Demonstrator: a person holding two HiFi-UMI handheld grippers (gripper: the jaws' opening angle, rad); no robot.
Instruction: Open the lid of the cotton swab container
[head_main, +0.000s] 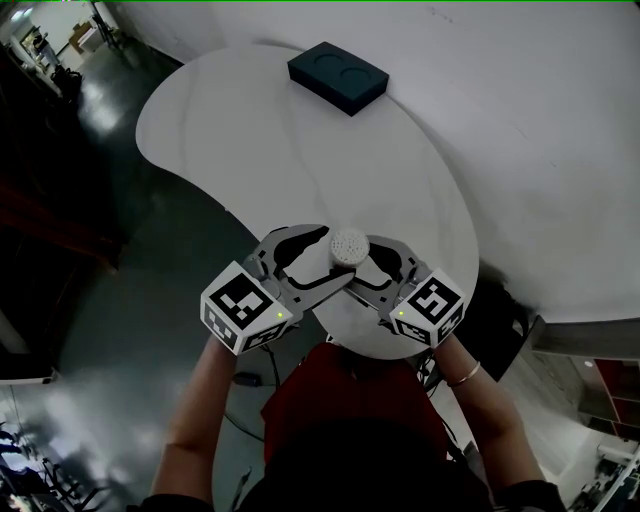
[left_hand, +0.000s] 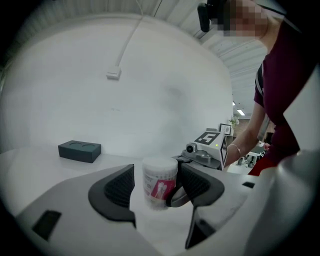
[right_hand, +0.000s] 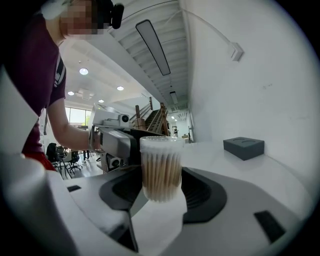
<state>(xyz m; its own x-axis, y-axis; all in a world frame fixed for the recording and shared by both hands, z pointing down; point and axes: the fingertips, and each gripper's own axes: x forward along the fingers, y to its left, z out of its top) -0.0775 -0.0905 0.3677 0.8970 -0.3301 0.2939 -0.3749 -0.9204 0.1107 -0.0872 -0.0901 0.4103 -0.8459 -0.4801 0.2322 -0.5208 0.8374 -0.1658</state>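
Since the right gripper (head_main: 358, 263) has the cotton swab container (right_hand: 161, 175) only at its jaw tips, pads looking flush on both sides of the clear body, that hold is the weak link. It's smooth round plastic, so a pull on the lid (head_main: 350, 244) could twist it or pop it loose. Lid is on and seated. Container is well apart from the dark block (head_main: 338, 76), at the far end of the bench (head_main: 250, 130) from it, so a slip likely goes off the edge. Can't tell if its base rests on the bench or hangs just above.

Left gripper (head_main: 330, 260): jaws spread wide, nothing gripped. Container is between them with a visible gap at one pad. Second risk: it straddles the body, not the lid, and a right jaw tip sits between its other pad and the container. Closing there would pinch jaw on jaw and miss the lid. Looks like it needs more height first.

Views:
- Head view alone gives the layout against the dark block, but only the lid top.
- Left gripper view alone shows the pink label (left_hand: 161, 189), that gap and the intruding jaw tip.
- Right gripper view alone shows the swabs (right_hand: 161, 167) packed upright and the pad contact.
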